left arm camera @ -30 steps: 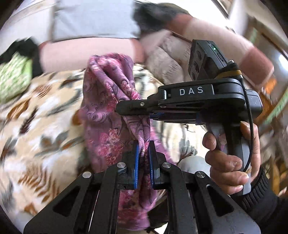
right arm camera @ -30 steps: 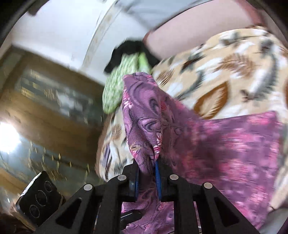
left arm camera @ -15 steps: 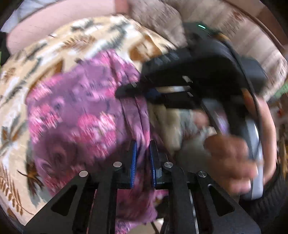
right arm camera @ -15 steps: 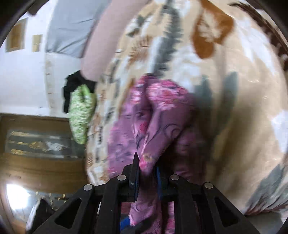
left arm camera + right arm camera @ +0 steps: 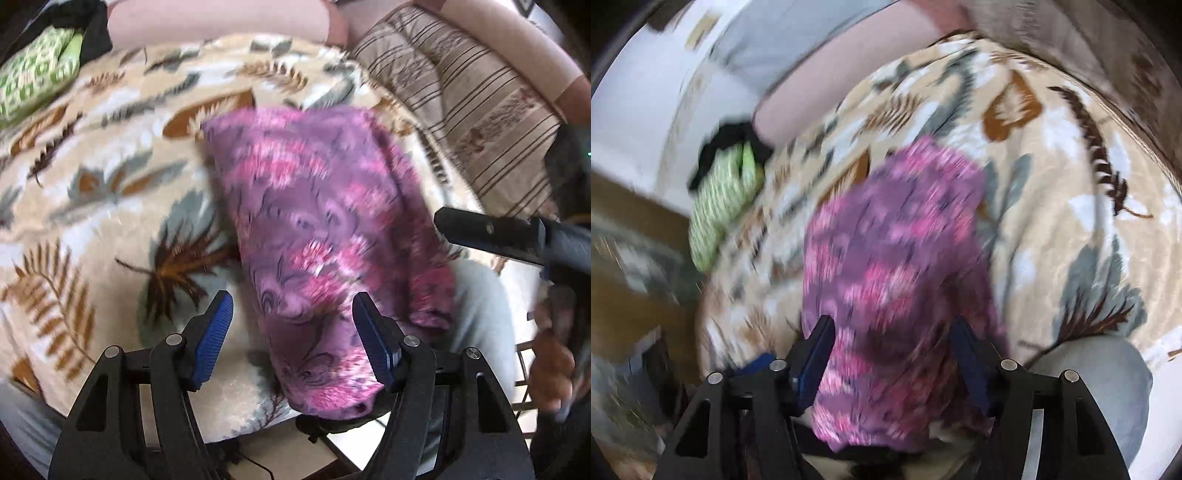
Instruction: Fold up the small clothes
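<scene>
Both grippers were letting go: the left gripper (image 5: 291,332) and right gripper (image 5: 892,354) had jaws opening around the near end of the purple-and-pink floral cloth garment (image 5: 325,229), pads off it. It lay folded lengthwise on the beige leaf-patterned blanket (image 5: 110,166), its near end overhanging the edge. To finish well, each should back straight off without snagging the fold. A second earlier, both pinched it upright in the air.
</scene>
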